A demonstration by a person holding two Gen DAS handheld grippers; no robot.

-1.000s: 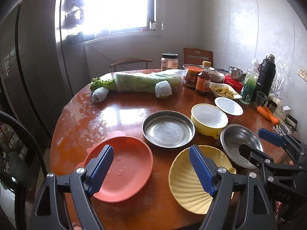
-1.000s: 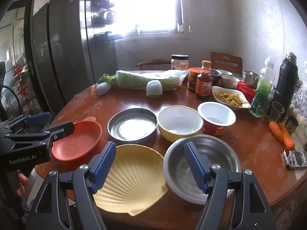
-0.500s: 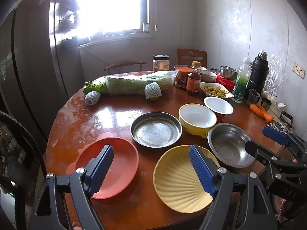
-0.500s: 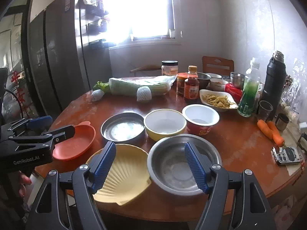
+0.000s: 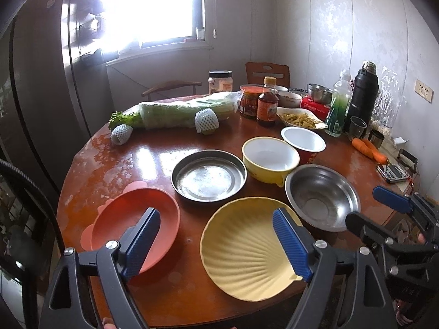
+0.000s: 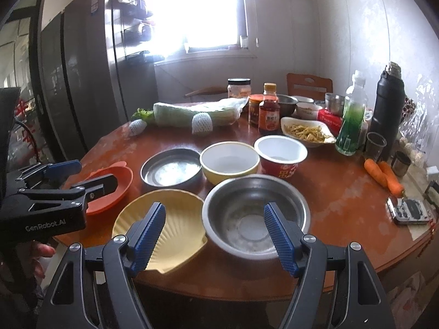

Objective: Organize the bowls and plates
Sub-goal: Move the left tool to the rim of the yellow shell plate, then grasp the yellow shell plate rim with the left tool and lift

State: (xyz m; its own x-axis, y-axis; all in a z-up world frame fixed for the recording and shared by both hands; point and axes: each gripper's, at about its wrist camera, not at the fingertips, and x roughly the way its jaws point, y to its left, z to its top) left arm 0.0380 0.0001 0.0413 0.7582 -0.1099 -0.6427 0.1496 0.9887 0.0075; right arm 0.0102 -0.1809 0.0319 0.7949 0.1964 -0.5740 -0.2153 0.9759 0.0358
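Fingers of the left gripper (image 5: pixel 216 242), lately widened, and the right gripper (image 6: pixel 215 237) are held spread and empty above the tabletop (image 5: pixel 131 161), presumably readied for the yellow shell plate (image 5: pixel 247 249) and steel bowl (image 6: pixel 255 213).

Backlit daylight, heavy fisheye bend

A blown-out window (image 5: pixel 153 5) floods both views, washing detail around its frame, and lays white glare on the glossy table (image 5: pixel 115 159) and the metal plate (image 5: pixel 208 175). The fridge (image 6: pixel 76 82) side stays dim. Straight lines bow toward black vignetted corners (strongest at the lower edges); focus is soft, faintly hazy in the right wrist view.
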